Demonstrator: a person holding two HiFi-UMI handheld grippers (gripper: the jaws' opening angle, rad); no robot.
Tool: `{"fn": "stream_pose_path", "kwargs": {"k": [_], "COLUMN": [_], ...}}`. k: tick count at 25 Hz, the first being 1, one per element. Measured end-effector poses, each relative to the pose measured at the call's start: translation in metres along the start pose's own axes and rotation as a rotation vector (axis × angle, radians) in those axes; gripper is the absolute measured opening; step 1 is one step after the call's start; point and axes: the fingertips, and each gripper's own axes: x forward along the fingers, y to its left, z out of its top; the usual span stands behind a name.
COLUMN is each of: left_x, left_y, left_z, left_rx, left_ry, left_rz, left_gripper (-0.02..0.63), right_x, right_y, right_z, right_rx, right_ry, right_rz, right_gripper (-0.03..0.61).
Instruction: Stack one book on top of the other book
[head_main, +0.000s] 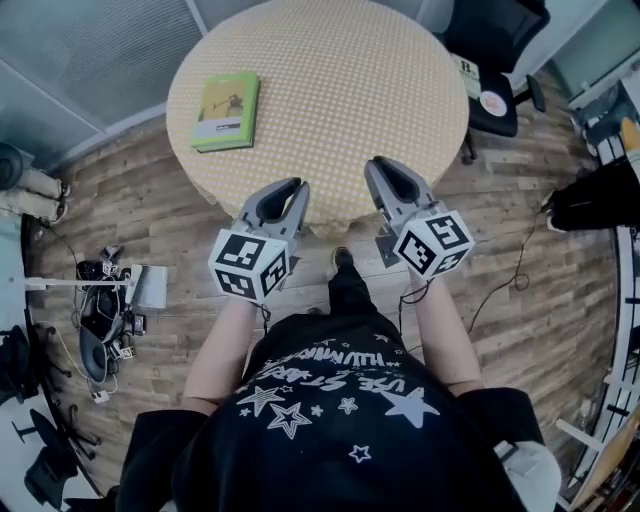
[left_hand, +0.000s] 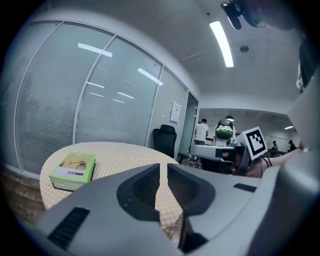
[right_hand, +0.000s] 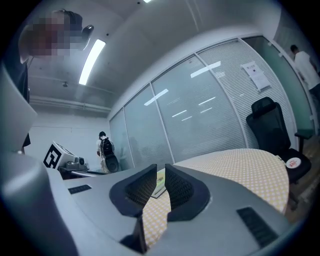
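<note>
- Both tools are held over the near edge of the round table (head_main: 340, 90); the left gripper (head_main: 298, 185) and the right gripper (head_main: 382, 163) are side by side.
- Only the left gripper view shows the left gripper (left_hand: 162, 167) up close: its grey jaws are almost together, with just a thin slit, and nothing is in it.
- Only the right gripper view shows the right gripper (right_hand: 161, 170) up close: its jaws are narrow too, and they hold nothing.
- Each jaw has a dark inner face with tiny bumps.
- The green book (head_main: 226, 110) lies flat on the far left part of the table, well apart from both grippers.
- In the left gripper view the green book (left_hand: 73, 170) looks thick, but it is not clear if it is one book or two.
- In the right gripper view a sliver of the green book (right_hand: 159, 181) peeks through the slit.
- Its cover has a small picture and a white strip; the words are too small to read.
- The table wears a yellow cloth with tiny checks.
- Only the head view shows the wooden floor (head_main: 150, 190) and the black shirt (head_main: 330, 400) with white stars; its letters are upside down and hard to read.
- The gripper views show a glass wall (left_hand: 100, 100) with blinds, a black chair (left_hand: 164, 140) and a paper sign (left_hand: 175, 112) that cannot be read.
</note>
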Motion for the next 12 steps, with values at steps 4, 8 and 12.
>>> {"fn": "stream_pose_path", "kwargs": {"k": [4,8,12], "left_x": [-0.026,-0.044,-0.061], "left_y": [-0.014,-0.023,-0.028], "left_z": [-0.001,-0.001,0.005], "left_rx": [0.023,0.049,0.061], "left_ry": [-0.027,-0.043,-0.058], "left_rz": [-0.024,-0.044,-0.05], "left_gripper": [0.051,0.051,0.051], "right_x": [-0.033,-0.059,-0.074], "right_y": [0.03,0.049,0.057], "right_z": [0.001,0.001,0.004], "right_rx": [-0.039,-0.1,-0.103], "right_ry": [-0.028,-0.037,-0.046], "right_rz": [-0.049,-0.118,-0.169], "right_gripper": [0.061,0.048,0.037]}}
